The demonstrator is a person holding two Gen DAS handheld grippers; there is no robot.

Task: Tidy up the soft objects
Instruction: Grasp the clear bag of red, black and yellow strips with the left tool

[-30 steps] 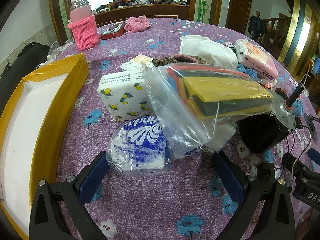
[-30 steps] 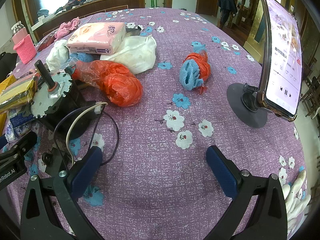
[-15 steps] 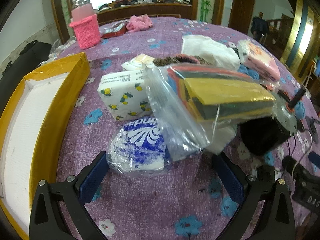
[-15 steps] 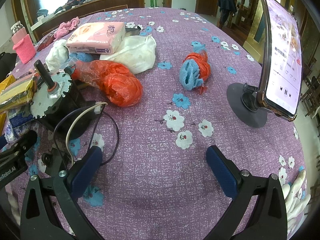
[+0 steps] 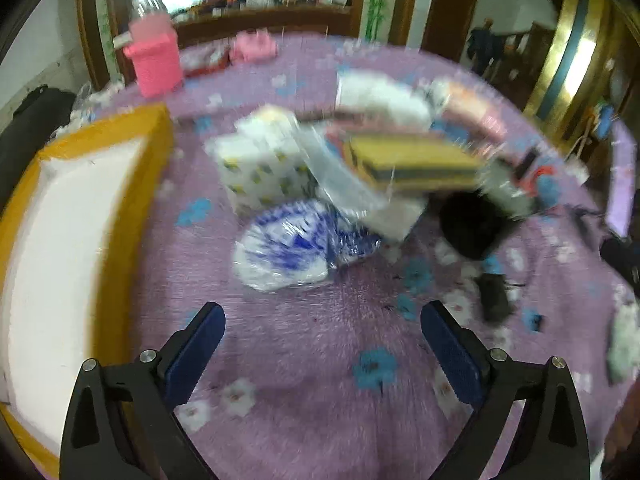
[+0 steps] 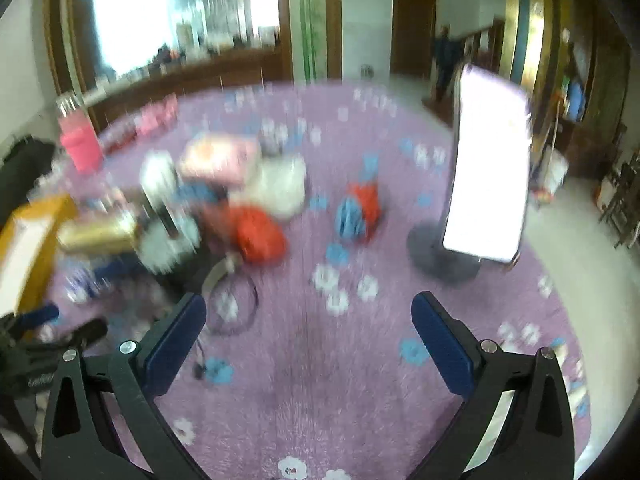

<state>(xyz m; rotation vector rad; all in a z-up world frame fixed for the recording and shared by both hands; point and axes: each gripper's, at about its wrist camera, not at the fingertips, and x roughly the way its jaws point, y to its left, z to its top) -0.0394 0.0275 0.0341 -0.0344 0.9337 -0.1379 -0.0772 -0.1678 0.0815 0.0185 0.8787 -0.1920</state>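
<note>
Both views are motion-blurred. My left gripper (image 5: pixel 322 344) is open and empty, above the purple cloth, short of a blue-and-white tissue pack (image 5: pixel 286 250). Behind it lie a lemon-print tissue pack (image 5: pixel 260 176) and a clear bag of coloured sponges (image 5: pixel 408 160). A yellow-edged white box (image 5: pixel 80 216) stands at the left. My right gripper (image 6: pixel 308 336) is open and empty over bare cloth. Ahead of it lie a red plastic bag (image 6: pixel 260 236), a blue-and-orange bundle (image 6: pixel 358 210), a white bag (image 6: pixel 280 184) and a pink tissue pack (image 6: pixel 218 158).
A phone on a stand (image 6: pixel 488 184) is at the right. A black motor with a toothed disc (image 6: pixel 168 240) and a wire loop (image 6: pixel 236 300) lie left of the right gripper. A pink knitted cup (image 5: pixel 154 60) stands at the back left.
Both grippers have pulled up and back from the table, so the objects look smaller and farther. Both views have turned blurry. Nothing was taken hold of.
</note>
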